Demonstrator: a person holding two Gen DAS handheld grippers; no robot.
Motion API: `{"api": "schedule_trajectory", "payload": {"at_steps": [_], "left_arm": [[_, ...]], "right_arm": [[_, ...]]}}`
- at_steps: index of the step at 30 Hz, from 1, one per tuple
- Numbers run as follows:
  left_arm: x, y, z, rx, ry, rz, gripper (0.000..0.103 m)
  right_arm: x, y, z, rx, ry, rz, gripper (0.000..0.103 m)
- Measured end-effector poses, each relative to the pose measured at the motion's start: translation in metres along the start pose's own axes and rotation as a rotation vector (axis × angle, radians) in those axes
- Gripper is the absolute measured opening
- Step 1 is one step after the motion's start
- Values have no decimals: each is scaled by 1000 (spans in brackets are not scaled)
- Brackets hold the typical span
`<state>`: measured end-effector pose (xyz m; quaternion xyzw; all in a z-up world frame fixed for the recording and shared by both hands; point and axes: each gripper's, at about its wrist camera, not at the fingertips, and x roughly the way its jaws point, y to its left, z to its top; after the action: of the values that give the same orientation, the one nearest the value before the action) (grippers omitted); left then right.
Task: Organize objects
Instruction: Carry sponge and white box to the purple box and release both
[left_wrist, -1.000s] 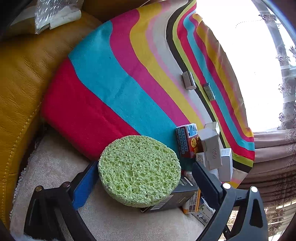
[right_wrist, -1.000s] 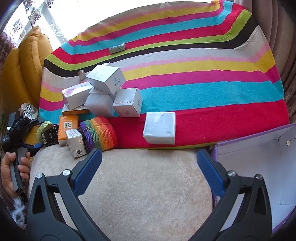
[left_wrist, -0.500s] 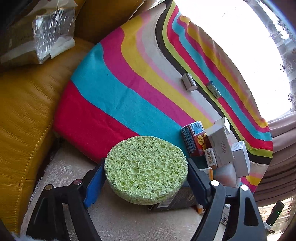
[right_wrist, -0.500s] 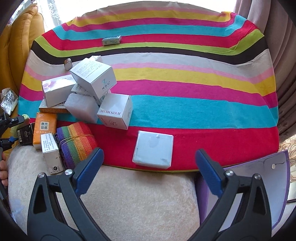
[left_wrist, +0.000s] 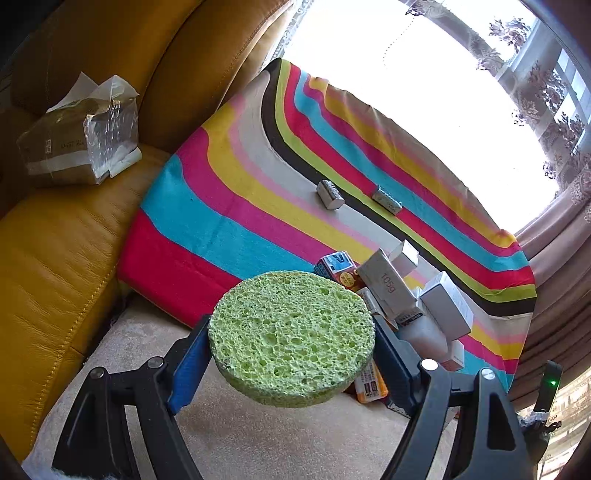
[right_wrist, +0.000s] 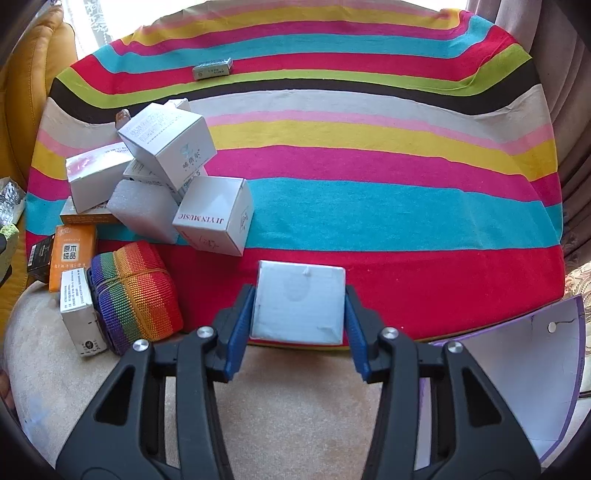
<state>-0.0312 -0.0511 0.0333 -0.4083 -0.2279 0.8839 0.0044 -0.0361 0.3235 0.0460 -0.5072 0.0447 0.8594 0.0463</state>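
I see a porous, rough green sponge (left_wrist: 291, 336) of open-cell foam, and the striped cloth (right_wrist: 369, 206) reads to me as matt knitted fabric. The white box (right_wrist: 300, 302) looks like smooth, slightly glossy card, the rainbow strap roll (right_wrist: 135, 295) is coarse woven webbing, and the yellow sofa (left_wrist: 55, 266) has a grained leather-like sheen. I note blue rubbery pads on matt black plastic fingers (right_wrist: 236, 332), and a matt, short-piled beige cushion (right_wrist: 295, 406).

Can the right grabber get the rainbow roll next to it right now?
Probably not yet: the right gripper is closing around a white box, so its jaws are full. The rainbow roll lies uncovered, just left.
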Motion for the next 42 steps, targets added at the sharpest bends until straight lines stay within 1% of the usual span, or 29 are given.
{"api": "schedule_trajectory", "payload": {"at_steps": [4,8,12,16,23,28,32,37,40,42], "left_arm": [[-7,-20,-11,42,-12,-15,82],[-13,-46,-30,107,0,-41,82],[-18,-78,-45,183,-4,-66,82],[-20,-111,-63,262,13,-99,82],[-14,-174,-101,402,74,-163,82],[-11,-226,-133,530,120,-223,82],[-9,-263,-162,633,161,-268,82],[-7,-299,-194,743,207,-311,82],[-5,-314,-206,782,234,-336,82],[-4,-324,-213,804,250,-352,83]], "right_arm": [[-17,-7,-12,24,-36,11,51],[-33,-20,-28,51,-58,2,51],[-46,-43,-46,89,-68,-10,50],[-55,-71,-66,130,-59,-27,49],[-58,-116,-98,198,-24,-46,49],[-65,-142,-111,243,-22,-74,49],[-73,-157,-118,261,-36,-118,49],[-83,-177,-125,294,-52,-157,49],[-88,-187,-131,313,-59,-180,49],[-91,-195,-134,331,-64,-179,49]]}}
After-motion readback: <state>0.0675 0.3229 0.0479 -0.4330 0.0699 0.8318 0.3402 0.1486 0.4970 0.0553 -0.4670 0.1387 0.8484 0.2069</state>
